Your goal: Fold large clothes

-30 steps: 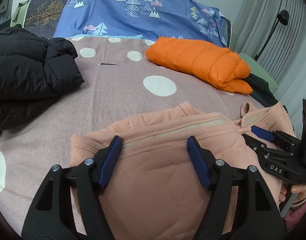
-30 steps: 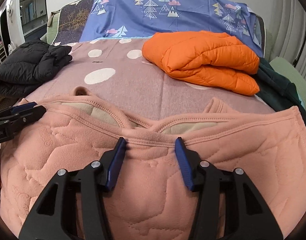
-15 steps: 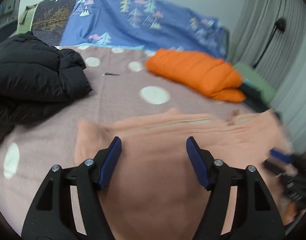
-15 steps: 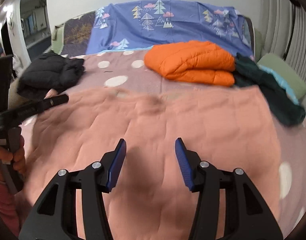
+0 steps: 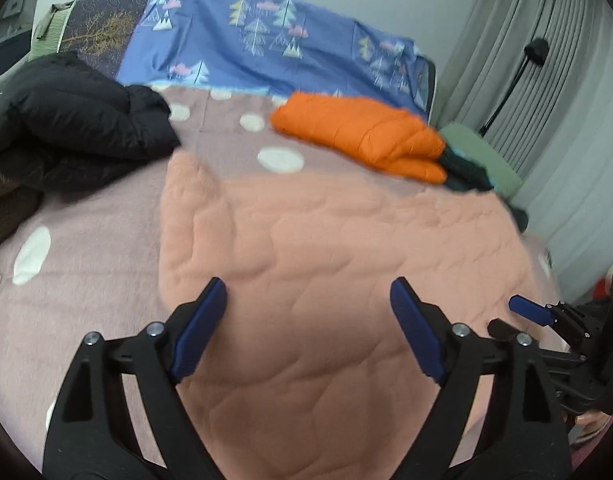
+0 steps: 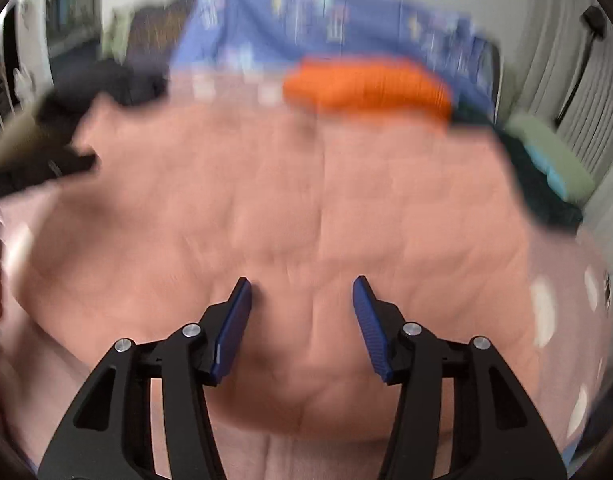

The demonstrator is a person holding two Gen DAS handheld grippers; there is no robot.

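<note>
Covering most of the dotted pink bedspread [image 5: 86, 232], the peach quilted garment [image 5: 326, 248] lies spread flat from centre toward 6 o'clock. A black jacket [image 5: 66, 120] sits at 10 o'clock, a folded orange jacket [image 5: 362, 128] at 1 o'clock. Above the garment, the left gripper [image 5: 306, 328] is opening, nothing between its jaws; the right gripper [image 6: 302, 328] hangs half-spread, empty.

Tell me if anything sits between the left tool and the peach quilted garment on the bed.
Nothing visible does. The left tool, its jaws opening with nothing between them, looks straight down on the peach quilted garment. The black jacket and orange jacket lie farther back, off it.
</note>
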